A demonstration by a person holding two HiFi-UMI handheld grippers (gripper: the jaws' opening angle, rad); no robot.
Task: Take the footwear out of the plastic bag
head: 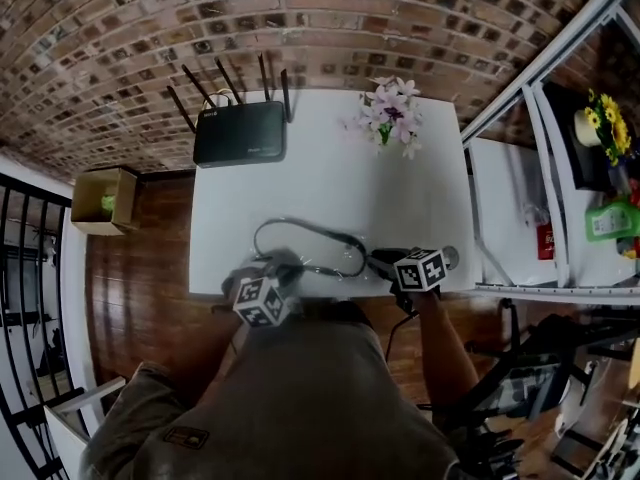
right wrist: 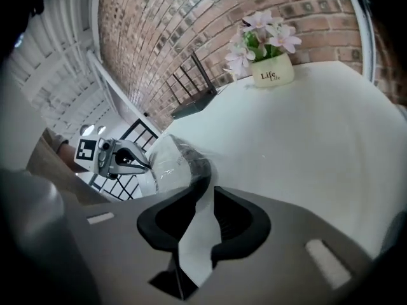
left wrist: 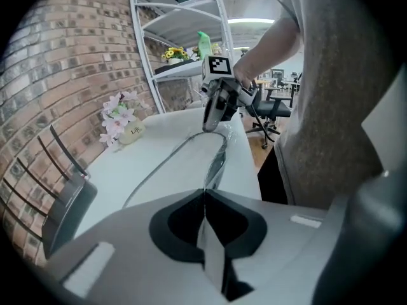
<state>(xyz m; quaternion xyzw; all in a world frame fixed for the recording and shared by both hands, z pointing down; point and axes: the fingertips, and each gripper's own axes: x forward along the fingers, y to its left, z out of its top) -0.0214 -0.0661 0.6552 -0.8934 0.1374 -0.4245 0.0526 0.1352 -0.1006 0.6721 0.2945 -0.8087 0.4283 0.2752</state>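
Brick wall [head: 300,18] behind. White table [head: 330,188] against it, on wood floor [head: 140,268]. Metal shelf rack [head: 545,168] at table's right. Black router [head: 240,133] with antennas at table's far left corner; cardboard box [head: 105,200] on floor past left edge. Clear plastic bag [head: 310,253] flat at table's near edge, between both grippers; footwear [head: 345,240] inside it, only dark rim discernible. Left gripper [left wrist: 205,194]: jaws pressed together on bag's left edge. Right gripper [right wrist: 202,189]: jaws apart, bag's right end at tips, not pinched. Flower pot [head: 392,118] at far edge.

Table [head: 330,183] 1; router [head: 240,133] 1; flower pot [head: 392,116] 1; plastic bag [head: 310,248] 1; left claw [head: 283,266], right claw [head: 378,260]: 2.
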